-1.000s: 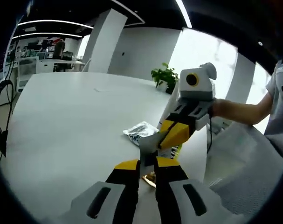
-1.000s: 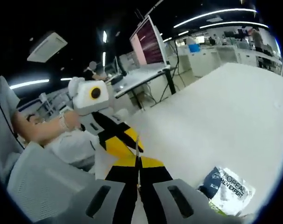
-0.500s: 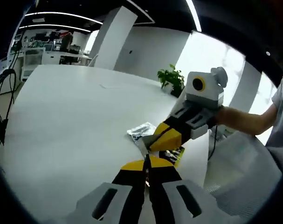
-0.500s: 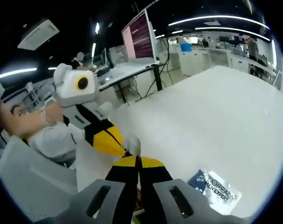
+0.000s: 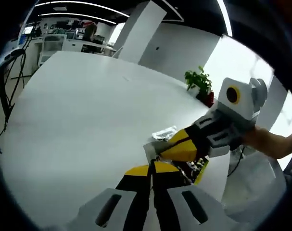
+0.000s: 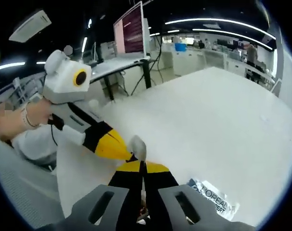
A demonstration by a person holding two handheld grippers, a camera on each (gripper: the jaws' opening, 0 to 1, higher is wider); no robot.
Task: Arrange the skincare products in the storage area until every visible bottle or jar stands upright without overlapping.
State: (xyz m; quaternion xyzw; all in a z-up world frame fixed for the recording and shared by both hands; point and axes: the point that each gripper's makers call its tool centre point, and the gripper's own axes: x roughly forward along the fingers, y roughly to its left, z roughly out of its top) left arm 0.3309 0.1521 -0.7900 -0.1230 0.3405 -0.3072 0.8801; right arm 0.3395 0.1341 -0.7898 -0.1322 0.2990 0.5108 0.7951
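Note:
A small silver-grey packet (image 5: pixel 149 150) is pinched between both grippers above the white table (image 5: pixel 78 110). My left gripper (image 5: pixel 152 166) is shut on its near edge. My right gripper (image 5: pixel 157 150) reaches in from the right and is shut on the same packet. In the right gripper view that packet (image 6: pixel 139 146) sticks up from my right gripper (image 6: pixel 141 165), and the left gripper (image 6: pixel 130 155) meets it from the left. A silver sachet (image 5: pixel 165 133) lies on the table just behind. A L'Oreal Men Expert sachet (image 6: pixel 214 199) lies flat at lower right. A yellow-green packet (image 5: pixel 199 168) lies under the right gripper.
A person's forearm (image 5: pixel 275 144) holds the right gripper. A grey mesh surface (image 5: pixel 254 192) lies at the right, off the table edge. A potted plant (image 5: pixel 198 82) stands at the table's far side. A monitor (image 6: pixel 131 29) on a desk stands beyond the table.
My left jaws have gone from slightly parted around the packet to fully shut on it. Both views have tilted and shifted with the hands; the two grippers stay tip to tip.

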